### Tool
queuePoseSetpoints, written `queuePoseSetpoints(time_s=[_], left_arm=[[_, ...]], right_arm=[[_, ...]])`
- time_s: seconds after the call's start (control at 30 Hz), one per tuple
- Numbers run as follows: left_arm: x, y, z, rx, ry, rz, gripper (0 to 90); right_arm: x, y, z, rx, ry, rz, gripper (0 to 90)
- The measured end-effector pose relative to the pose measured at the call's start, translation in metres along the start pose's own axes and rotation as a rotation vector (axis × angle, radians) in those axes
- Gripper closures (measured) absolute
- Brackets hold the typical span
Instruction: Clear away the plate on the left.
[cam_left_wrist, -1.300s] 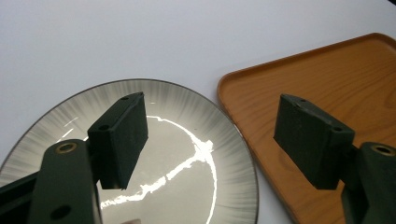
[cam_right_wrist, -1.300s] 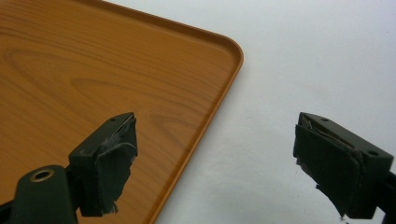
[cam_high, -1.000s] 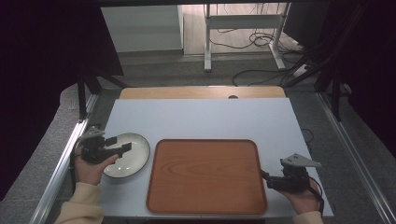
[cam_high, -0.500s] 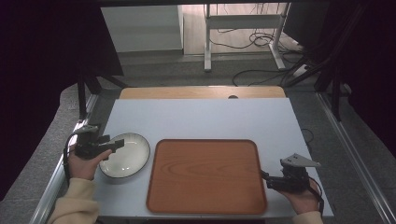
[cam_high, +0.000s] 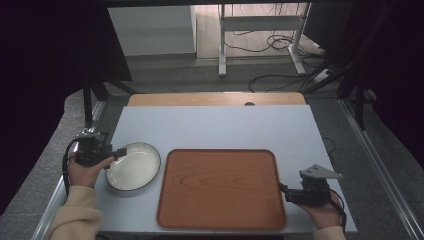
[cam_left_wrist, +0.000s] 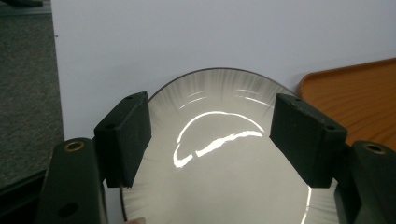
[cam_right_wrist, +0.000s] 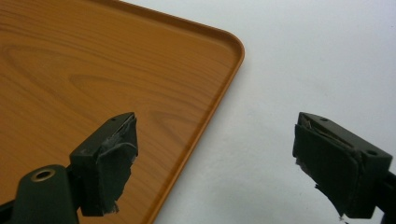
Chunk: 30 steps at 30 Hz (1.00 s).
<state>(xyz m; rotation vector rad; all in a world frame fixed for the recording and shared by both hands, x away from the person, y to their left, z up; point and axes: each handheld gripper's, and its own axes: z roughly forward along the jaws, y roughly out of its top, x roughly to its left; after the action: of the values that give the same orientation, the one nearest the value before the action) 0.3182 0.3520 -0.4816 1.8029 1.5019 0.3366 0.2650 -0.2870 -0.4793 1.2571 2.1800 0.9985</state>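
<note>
A pale, matte grey-white tabletop (cam_high: 215, 125) carries two things near its front edge. A rectangular wooden tray (cam_high: 220, 187) with rounded corners, a low raised lip and a warm orange-brown grain lies at the middle of the front edge. Just beside the tray's left side, near the table's left edge, sits a round, shallow plate (cam_high: 134, 166) of glossy white ceramic with a thin dark rim; fine grey streaks radiate inward from that rim, and a curved glare shines on its glaze in the left gripper view.

The left gripper (cam_high: 116, 153), black and blocky, is held in a hand (cam_high: 84, 171) at the table's left edge. Its jaws stand apart over the plate's near-left rim, one pad on each side of the glazed bowl in its own view, neither clearly pressing on it.

The right gripper (cam_high: 284, 192), topped by a grey three-cornered plate, is held at the table's front right corner, just beside the tray's right side. Its jaws gape wide, straddling the tray's lip; their black pads look frayed and torn. No writing is legible anywhere.
</note>
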Motion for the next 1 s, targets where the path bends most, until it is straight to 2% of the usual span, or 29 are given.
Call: queuePoseSetpoints(time_s=[0.1,0.2,0.47,0.57,0.7,0.9,1.0], left_arm=[[0.005,-0.001,0.004,0.017,0.008,-0.002,29.1],[0.011,-0.004,0.008,0.015,-0.005,-0.025,29.8],[0.022,-0.005,0.014,0.045,0.006,-0.024,30.2],[0.03,-0.007,0.017,0.058,0.013,-0.032,32.7],[0.033,-0.008,0.019,0.063,0.004,-0.038,35.8],[0.041,-0.013,0.022,0.086,0.0,-0.092,43.0],[0.042,-0.014,0.022,0.096,-0.001,-0.105,44.4]], right_arm=[[0.0,0.0,0.0,0.003,0.001,-0.001,14.4],[0.0,0.0,0.001,0.004,0.003,0.0,14.4],[0.001,0.0,0.003,0.01,0.011,-0.008,14.6],[0.001,0.0,0.003,0.01,0.013,-0.008,14.6],[0.001,0.0,0.003,0.011,0.014,-0.01,14.8],[0.002,0.0,0.004,0.014,0.016,-0.012,14.9],[0.001,0.0,0.004,0.015,0.017,-0.012,14.9]])
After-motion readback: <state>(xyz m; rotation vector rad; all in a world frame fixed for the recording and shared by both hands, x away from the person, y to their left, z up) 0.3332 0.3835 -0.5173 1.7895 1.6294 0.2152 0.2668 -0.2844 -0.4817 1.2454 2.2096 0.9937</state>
